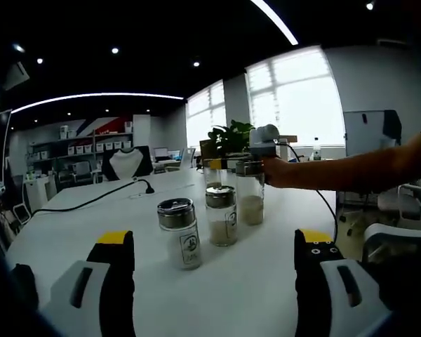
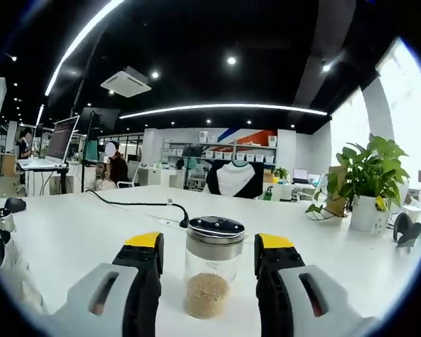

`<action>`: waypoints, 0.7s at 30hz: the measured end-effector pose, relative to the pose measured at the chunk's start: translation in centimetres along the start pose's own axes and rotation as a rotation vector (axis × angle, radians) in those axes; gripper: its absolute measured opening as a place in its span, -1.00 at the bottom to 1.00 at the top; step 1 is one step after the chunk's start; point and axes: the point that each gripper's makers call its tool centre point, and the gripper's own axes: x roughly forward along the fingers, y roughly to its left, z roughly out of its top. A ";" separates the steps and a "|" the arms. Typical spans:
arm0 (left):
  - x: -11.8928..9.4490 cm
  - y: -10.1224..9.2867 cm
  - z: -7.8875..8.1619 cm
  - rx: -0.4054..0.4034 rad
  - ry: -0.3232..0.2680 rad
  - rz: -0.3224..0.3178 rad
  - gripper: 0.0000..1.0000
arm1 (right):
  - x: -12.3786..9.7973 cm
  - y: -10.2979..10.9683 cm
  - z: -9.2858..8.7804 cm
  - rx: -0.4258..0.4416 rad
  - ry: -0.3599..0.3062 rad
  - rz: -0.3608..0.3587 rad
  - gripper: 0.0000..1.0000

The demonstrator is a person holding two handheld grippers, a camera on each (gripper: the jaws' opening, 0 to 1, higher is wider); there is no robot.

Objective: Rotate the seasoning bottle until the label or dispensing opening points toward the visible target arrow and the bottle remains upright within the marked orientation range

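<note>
Seasoning bottle point(image 2: 210, 267) stands upright between right gripper point(image 2: 209, 254) fingers point(image 2: 144, 263).

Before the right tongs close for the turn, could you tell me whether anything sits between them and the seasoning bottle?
Nothing visible does. In the right gripper view the seasoning bottle stands upright between the open right tongs, with only bare white table around it.

Left black, yellow-tipped two-jaw gripper point(image 1: 214, 247) held level, jaws wide apart. Right black, yellow-tipped gripper point(image 2: 208, 253), jaws spread; bare forearm point(image 1: 358, 168) extended from the right.
</note>
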 end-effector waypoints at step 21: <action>-0.2 0.6 0.7 -0.001 -0.051 0.026 0.99 | 2.1 -0.3 -1.2 -0.011 -0.003 -0.002 -0.20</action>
